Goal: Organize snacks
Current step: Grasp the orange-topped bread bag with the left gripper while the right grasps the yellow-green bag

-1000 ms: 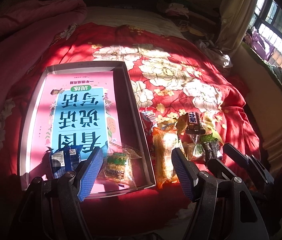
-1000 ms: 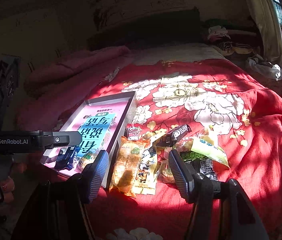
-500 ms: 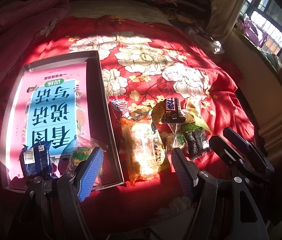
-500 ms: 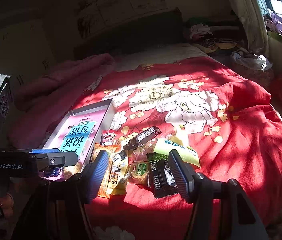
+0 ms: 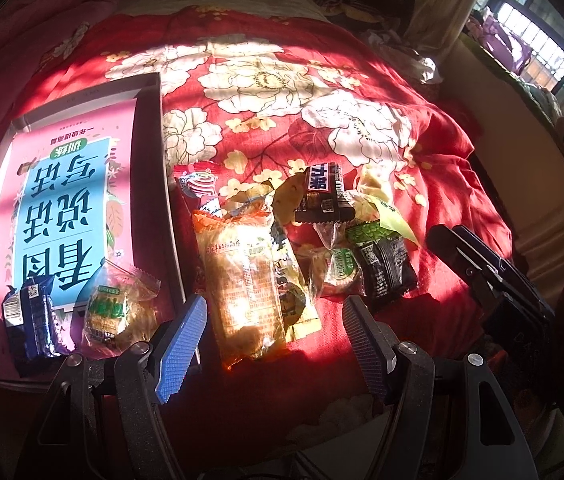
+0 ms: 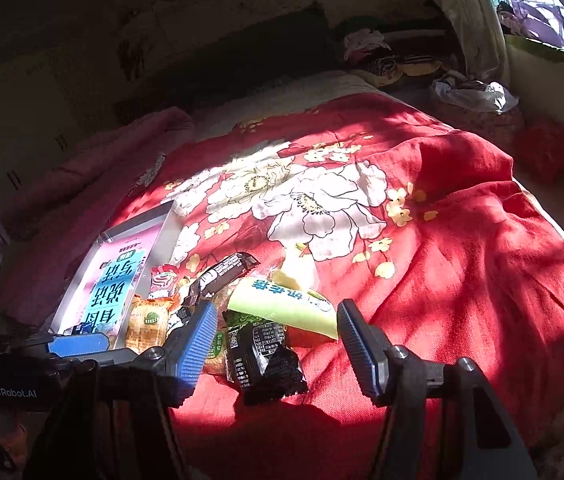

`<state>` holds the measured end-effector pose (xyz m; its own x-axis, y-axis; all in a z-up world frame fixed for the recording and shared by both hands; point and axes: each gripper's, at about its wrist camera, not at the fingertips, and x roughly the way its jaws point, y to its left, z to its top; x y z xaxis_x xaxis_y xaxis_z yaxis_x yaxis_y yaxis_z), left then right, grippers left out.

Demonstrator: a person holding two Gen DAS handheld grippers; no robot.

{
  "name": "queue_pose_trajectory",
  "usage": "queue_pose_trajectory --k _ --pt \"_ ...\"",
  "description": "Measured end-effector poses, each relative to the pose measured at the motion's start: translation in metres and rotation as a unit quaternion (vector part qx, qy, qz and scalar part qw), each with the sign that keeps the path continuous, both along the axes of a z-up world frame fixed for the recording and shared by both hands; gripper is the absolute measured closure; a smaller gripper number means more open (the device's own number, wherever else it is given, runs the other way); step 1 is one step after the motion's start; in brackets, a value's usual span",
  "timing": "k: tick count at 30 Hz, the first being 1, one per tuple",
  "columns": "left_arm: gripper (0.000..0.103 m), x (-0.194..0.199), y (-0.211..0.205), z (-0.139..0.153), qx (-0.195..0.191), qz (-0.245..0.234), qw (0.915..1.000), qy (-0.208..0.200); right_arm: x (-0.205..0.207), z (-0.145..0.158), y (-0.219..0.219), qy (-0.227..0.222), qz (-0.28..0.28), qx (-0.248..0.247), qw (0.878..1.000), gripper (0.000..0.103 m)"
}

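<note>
A grey tray (image 5: pixel 163 184) lined with a pink and blue book holds a blue packet (image 5: pixel 29 320) and a clear cookie packet (image 5: pixel 117 312). To its right, loose snacks lie heaped on the red floral quilt (image 5: pixel 362 92): an orange bread packet (image 5: pixel 245 280), a chocolate bar (image 5: pixel 322 196), a black packet (image 5: pixel 386 268), and a pale green packet (image 5: pixel 390 216). My left gripper (image 5: pixel 273 336) hovers open over the orange packet's near end, holding nothing. My right gripper (image 6: pixel 277 320) stands open above the black packet (image 6: pixel 265 356) and the pale green packet (image 6: pixel 282 304), also holding nothing.
A pink blanket (image 5: pixel 41 12) is bunched at the left of the bed. Clothes (image 6: pixel 474 92) are piled at the far right by a curtain and window. The quilt drops off at the bed's right edge (image 6: pixel 562 264).
Both grippers have moved right and slightly down, the left from over the tray to the snack pile, the right toward the black and green packets. Neither gripper's jaws have changed.
</note>
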<state>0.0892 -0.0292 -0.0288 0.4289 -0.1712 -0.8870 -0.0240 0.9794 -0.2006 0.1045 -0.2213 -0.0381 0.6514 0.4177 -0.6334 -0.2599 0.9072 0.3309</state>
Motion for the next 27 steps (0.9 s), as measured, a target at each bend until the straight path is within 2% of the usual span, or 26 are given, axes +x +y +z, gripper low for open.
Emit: queue_pose_trajectory --k 3,8,13,21,27 --pt "0.031 0.004 0.001 -0.002 0.000 0.004 1.0000 0.004 0.002 -0.001 -0.002 0.001 -0.001 0.002 1.000 0.041" --pt "0.041 0.011 -0.002 -0.009 0.017 0.009 0.9997 0.016 0.005 -0.004 -0.001 0.006 0.000 0.002 1.000 0.041" --pt "0.042 0.014 -0.001 -0.019 0.032 0.022 0.9986 0.035 0.012 -0.007 -0.003 0.012 0.002 0.002 1.000 0.041" --pt "0.042 0.019 -0.006 -0.026 0.049 0.018 0.9979 0.039 0.038 -0.019 -0.003 0.039 0.006 0.022 0.999 0.041" --pt "0.042 0.023 -0.007 -0.027 0.047 0.021 0.9980 0.036 0.066 -0.038 0.001 0.087 0.021 0.045 0.995 0.041"
